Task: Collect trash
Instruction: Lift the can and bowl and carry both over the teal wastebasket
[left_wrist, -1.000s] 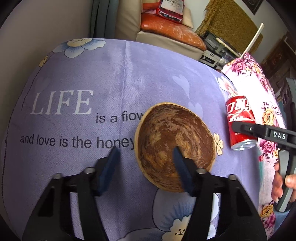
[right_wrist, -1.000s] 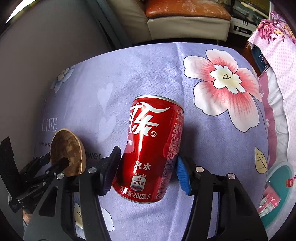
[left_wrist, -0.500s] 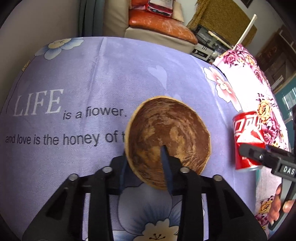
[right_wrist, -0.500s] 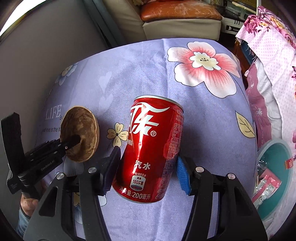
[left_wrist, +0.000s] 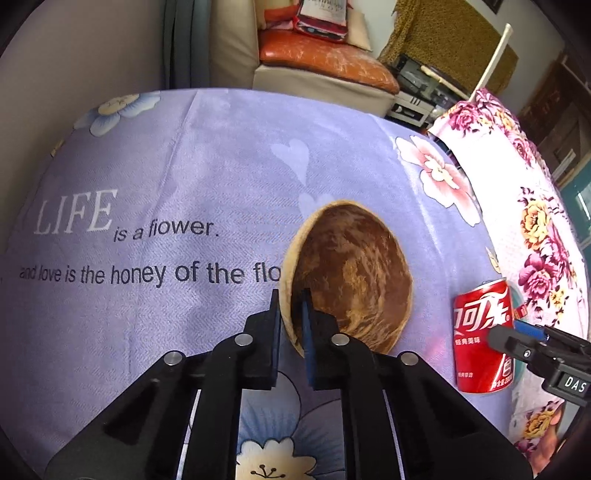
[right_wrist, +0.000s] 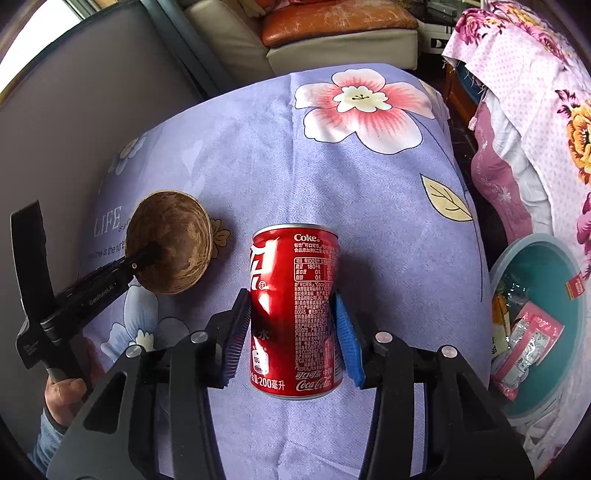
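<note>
Fingers of my left gripper (left_wrist: 290, 301) have just been closing and now pinch the near rim of the coconut shell (left_wrist: 351, 273), one finger outside the wall and one inside the brown hollow. From the right wrist view the shell (right_wrist: 171, 245) hangs tilted above the purple flowered cloth (right_wrist: 295, 166), with the left gripper (right_wrist: 147, 258) reaching in from the lower left and my hand (right_wrist: 62, 391) on its handle. My right gripper (right_wrist: 291, 317) has also just been closing, and its blue pads (right_wrist: 345, 332) press both sides of the red cola can (right_wrist: 295, 314), whose wall looks dented where they squeeze. The can (left_wrist: 482, 336) stands upright in that grip to the right of the shell, near the edge of the cloth. At the right edge of the right wrist view, beside the cloth, sits a teal bin (right_wrist: 554, 254) with wrappers (right_wrist: 528, 339) inside
</note>
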